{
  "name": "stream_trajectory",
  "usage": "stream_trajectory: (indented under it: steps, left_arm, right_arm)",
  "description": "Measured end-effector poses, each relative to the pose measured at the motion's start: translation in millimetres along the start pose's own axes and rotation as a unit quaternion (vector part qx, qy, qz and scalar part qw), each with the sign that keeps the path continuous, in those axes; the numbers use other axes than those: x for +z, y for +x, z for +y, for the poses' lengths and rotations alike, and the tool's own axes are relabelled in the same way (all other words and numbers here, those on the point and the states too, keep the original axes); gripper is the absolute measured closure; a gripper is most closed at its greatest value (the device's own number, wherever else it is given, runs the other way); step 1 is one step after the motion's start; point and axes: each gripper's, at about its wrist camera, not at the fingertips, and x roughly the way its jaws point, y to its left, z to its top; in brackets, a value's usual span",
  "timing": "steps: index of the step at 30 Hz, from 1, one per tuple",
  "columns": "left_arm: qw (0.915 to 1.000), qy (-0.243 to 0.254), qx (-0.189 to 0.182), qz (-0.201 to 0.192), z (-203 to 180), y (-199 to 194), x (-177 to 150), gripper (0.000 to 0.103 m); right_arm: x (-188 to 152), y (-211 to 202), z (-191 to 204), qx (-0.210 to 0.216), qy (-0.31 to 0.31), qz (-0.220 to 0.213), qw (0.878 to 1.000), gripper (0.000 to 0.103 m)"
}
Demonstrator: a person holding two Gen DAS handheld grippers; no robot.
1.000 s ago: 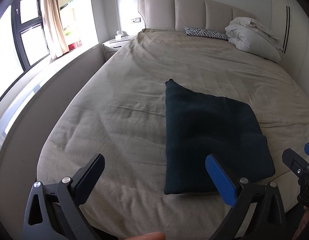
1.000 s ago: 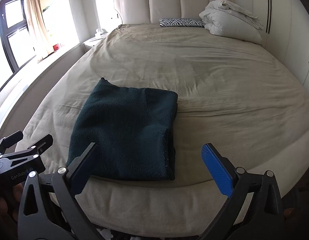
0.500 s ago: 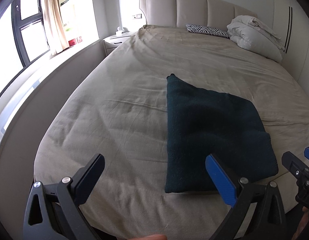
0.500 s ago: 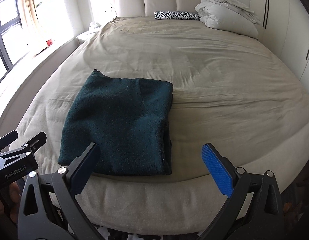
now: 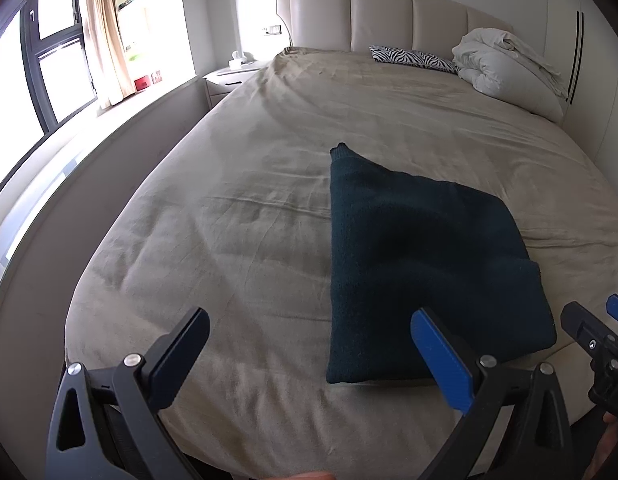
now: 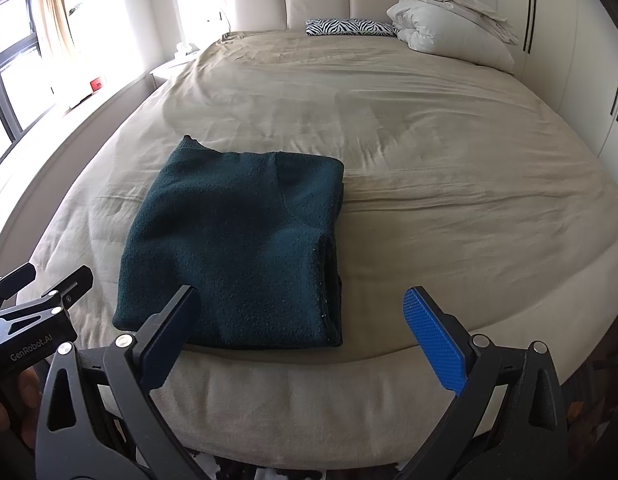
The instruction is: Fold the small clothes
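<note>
Folded green sweater (image 6: 237, 248) on bed (image 6: 429, 160), zebra pillow (image 6: 349, 27) far behind, both tongs spread, empty.

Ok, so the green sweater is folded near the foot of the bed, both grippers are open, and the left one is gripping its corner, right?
Not quite. The left gripper grips nothing: the left wrist view shows it open and short of the sweater, with bare bed between its fingers. The rest holds: the sweater lies folded near the foot, and the right gripper is open too.
</note>
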Motion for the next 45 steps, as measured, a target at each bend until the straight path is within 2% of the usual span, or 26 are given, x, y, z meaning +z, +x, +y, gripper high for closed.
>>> stream_trajectory:
  steps: [45]
  left_arm:
    - [1.0000,0.001,-0.002,0.001,-0.7,1.3,-1.0,0.000]
  right_arm:
    - [-5.0,3.7,0.3,0.001,0.003,0.007,1.000,0.000]
